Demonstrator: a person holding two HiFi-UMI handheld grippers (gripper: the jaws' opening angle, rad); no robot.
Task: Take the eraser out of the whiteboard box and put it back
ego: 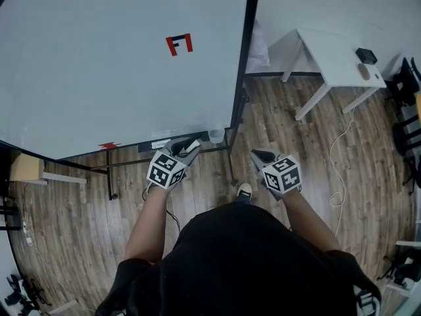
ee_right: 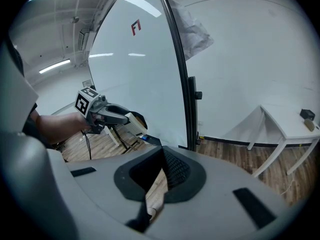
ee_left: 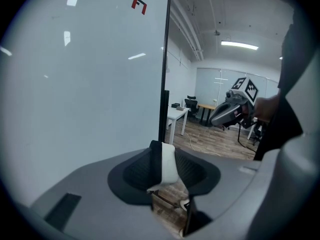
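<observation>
In the head view, the person stands at the lower edge of the whiteboard [ego: 99,64]; the left gripper [ego: 186,147] hovers just over a dark tray [ego: 150,145] fixed under the board, which is probably the whiteboard box, though its inside cannot be made out; a clear cup [ego: 216,135] sits beside it at the frame's corner; the right gripper [ego: 260,155] hangs off to the side over the wooden floor, well apart from the board.

In the left gripper view, the jaws are clamped on the eraser [ee_left: 169,164], its white body and black felt pressed between the pads and standing upright; the board fills the left of the picture and the other gripper shows beyond it to the right.

In the right gripper view, the jaws meet at their tips with nothing between them, only floor showing through the wedge behind; across the frame the left gripper carries the pale eraser block [ee_right: 136,124] above the dark tray [ee_right: 150,140].

So the eraser looks to be out of the box and in hand, and the return is the step that remains; the next move calls for lowering the eraser into the tray, lining up its long side with the tray, then letting the jaws part; the right gripper seems to have no part in it.
</observation>
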